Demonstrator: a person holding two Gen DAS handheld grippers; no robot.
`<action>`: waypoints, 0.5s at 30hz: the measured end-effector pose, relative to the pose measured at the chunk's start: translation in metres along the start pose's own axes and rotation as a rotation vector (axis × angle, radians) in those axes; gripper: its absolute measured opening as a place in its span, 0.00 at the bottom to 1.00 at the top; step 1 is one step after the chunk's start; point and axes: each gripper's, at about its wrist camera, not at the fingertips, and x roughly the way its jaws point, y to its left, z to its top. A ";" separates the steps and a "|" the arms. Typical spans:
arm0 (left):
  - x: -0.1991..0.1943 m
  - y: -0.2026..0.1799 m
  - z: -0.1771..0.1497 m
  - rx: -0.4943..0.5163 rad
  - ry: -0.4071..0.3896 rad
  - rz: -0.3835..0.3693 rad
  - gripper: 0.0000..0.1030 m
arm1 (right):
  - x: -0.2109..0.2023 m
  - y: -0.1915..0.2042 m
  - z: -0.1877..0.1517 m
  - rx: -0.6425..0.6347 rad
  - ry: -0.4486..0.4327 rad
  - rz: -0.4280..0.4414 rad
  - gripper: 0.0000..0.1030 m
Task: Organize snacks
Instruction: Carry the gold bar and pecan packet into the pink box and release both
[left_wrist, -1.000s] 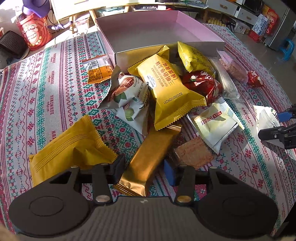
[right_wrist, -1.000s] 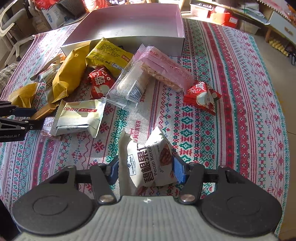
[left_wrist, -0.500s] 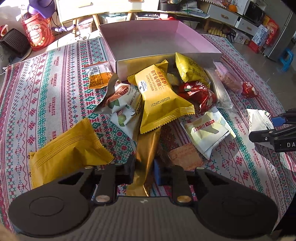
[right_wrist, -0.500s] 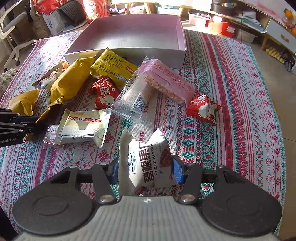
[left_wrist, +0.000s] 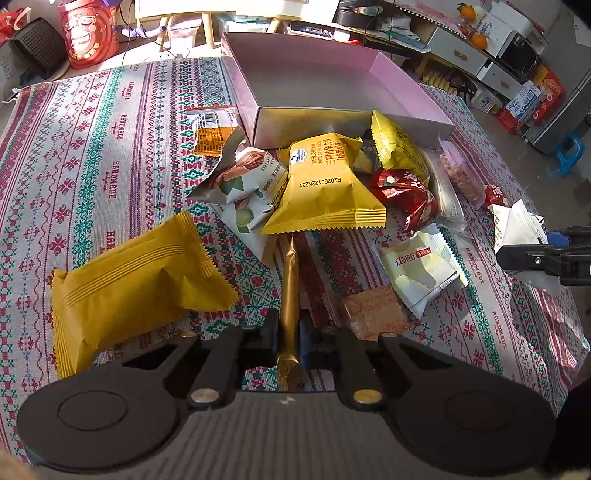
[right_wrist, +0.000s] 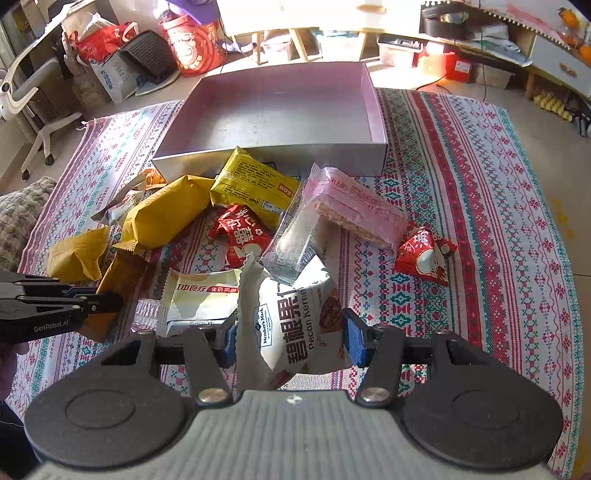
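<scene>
My left gripper (left_wrist: 289, 332) is shut on a long gold snack bar (left_wrist: 290, 291), which stands on edge between the fingers, above the cloth. My right gripper (right_wrist: 290, 338) is shut on a white pecan kernel packet (right_wrist: 295, 321) and holds it above the cloth. An empty pink box (left_wrist: 317, 79) stands open at the far side; it also shows in the right wrist view (right_wrist: 280, 107). Several snack packets lie in a pile in front of it: a yellow waffle packet (left_wrist: 325, 188), a red packet (left_wrist: 404, 195) and a white-green packet (left_wrist: 424, 273).
A yellow packet (left_wrist: 129, 284) lies at my left. A pink wafer packet (right_wrist: 354, 210) and a small red packet (right_wrist: 424, 254) lie at the right. A patterned cloth (right_wrist: 480, 184) covers the table. Chairs, bags and shelves stand beyond the table.
My left gripper has shut on the gold bar and lifted it, turning it on edge. My right gripper has risen with the pecan packet in it.
</scene>
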 end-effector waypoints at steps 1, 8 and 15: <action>0.002 -0.002 -0.001 0.002 0.003 0.007 0.14 | 0.001 0.000 0.001 0.001 0.001 0.001 0.49; -0.008 -0.010 -0.008 -0.018 -0.005 -0.019 0.13 | -0.002 0.004 0.002 0.001 -0.011 0.009 0.49; -0.033 -0.019 -0.020 -0.058 -0.068 -0.051 0.13 | -0.014 0.004 0.003 0.011 -0.044 0.033 0.49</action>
